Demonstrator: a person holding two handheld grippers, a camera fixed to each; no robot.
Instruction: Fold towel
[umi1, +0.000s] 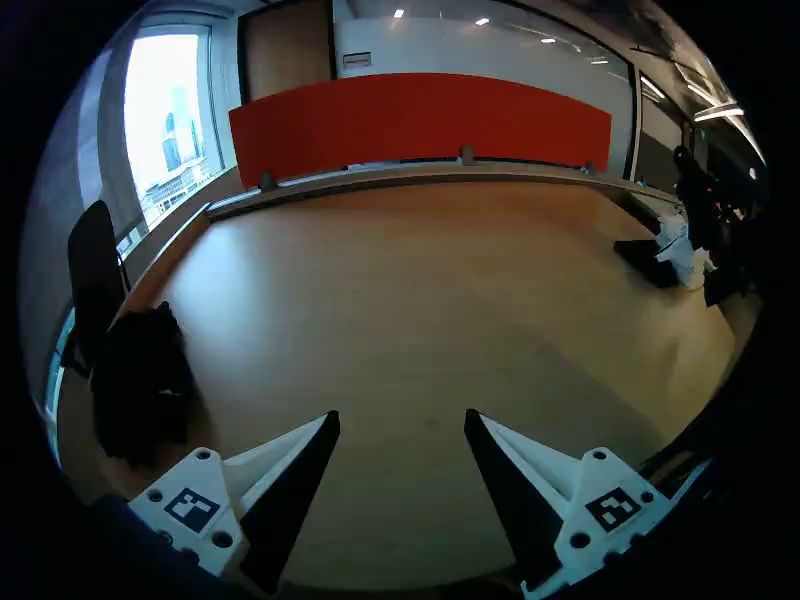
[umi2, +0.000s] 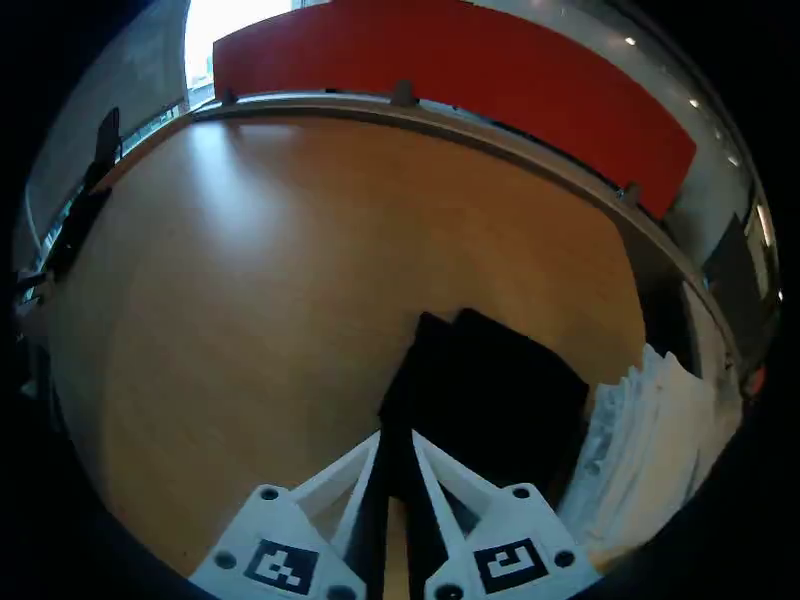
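On the wooden table (umi2: 250, 300), right tongs (umi2: 398, 445) clamp one black towel (umi2: 500, 400); left tongs (umi1: 402, 420) gape apart.

Table (umi1: 420, 300) middle bare: wide passage to far edge. Red partition (umi1: 420, 125) walls far edge. Black bag (umi1: 140, 385) blocks left edge. Black towel (umi2: 490, 400) and white stack (umi2: 650, 440) crowd right edge.

The towel (umi2: 500, 400) is lying on the table (umi2: 250, 300) at the tips of my right gripper (umi2: 398, 440); a cloth stack (umi2: 660, 430) is sitting to its right, a partition (umi2: 450, 60) standing behind the table.
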